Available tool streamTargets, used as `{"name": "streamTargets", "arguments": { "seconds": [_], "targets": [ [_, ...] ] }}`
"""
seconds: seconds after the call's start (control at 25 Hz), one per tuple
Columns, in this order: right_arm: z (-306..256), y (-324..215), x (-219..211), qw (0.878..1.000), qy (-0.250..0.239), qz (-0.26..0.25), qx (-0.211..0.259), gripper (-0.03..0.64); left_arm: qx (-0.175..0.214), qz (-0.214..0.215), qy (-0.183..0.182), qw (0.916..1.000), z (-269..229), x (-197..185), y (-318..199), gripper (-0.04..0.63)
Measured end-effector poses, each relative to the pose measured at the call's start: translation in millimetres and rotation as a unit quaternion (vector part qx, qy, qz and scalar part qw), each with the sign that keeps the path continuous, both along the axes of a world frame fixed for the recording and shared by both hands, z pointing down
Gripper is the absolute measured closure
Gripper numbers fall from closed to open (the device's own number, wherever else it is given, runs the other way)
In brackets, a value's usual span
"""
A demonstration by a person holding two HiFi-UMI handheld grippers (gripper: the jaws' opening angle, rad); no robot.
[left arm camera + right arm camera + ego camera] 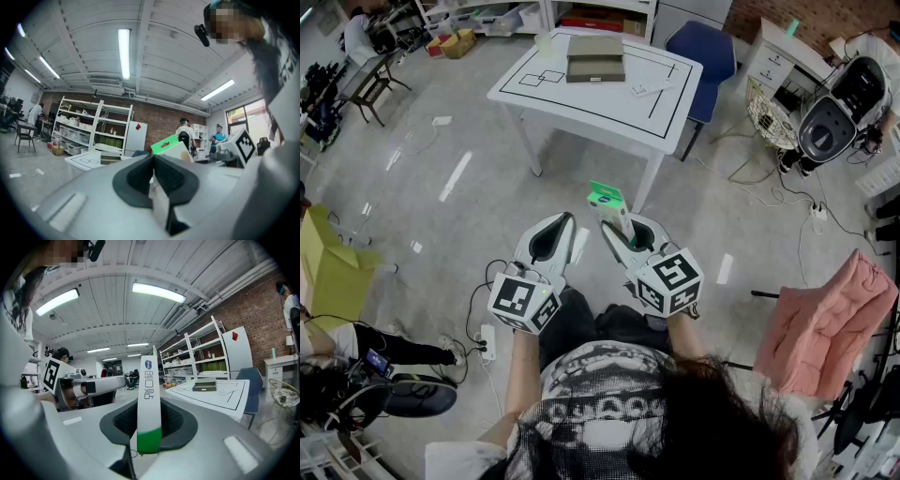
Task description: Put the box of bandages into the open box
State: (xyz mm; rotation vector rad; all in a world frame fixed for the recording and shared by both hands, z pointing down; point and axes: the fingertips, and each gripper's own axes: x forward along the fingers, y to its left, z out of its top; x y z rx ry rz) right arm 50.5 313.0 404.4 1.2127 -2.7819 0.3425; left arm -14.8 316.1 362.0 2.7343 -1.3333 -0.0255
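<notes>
In the head view my right gripper (622, 228) is shut on the box of bandages (608, 205), a slim white box with a green end that sticks up out of the jaws. The right gripper view shows the same box (150, 380) pinched edge-on between the dark pads (123, 420). My left gripper (555, 231) hangs just left of it, its jaws together and holding nothing. Both grippers are over the floor, well short of the white table (534, 94). On that table lies the grey-brown open box (595, 58), also small in the right gripper view (205, 386).
A blue chair (698, 52) stands at the table's far right corner. A pink padded chair (825, 319) is to my right and a yellow object (328, 267) to my left. Cables and a power strip (485, 342) lie on the floor. Shelves line the back wall.
</notes>
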Motion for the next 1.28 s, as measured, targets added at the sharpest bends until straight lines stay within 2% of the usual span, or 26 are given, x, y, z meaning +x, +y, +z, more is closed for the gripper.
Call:
{"name": "streamTargets", "arguments": {
  "seconds": [0.6,0.84,1.28],
  "targets": [
    [1,-1,1,1.0,-0.015,-0.001,0.0,0.522,-0.004,0.014,-0.009,0.9999,7,10,3,0.595],
    [5,0,5,1.0,-0.01,0.0,-0.013,0.522,-0.007,0.015,-0.008,0.9998,4,9,-4,0.595],
    [20,-1,41,1.0,-0.006,0.006,-0.027,0.522,-0.022,0.018,-0.002,0.9996,15,41,-15,0.595]
  ]
}}
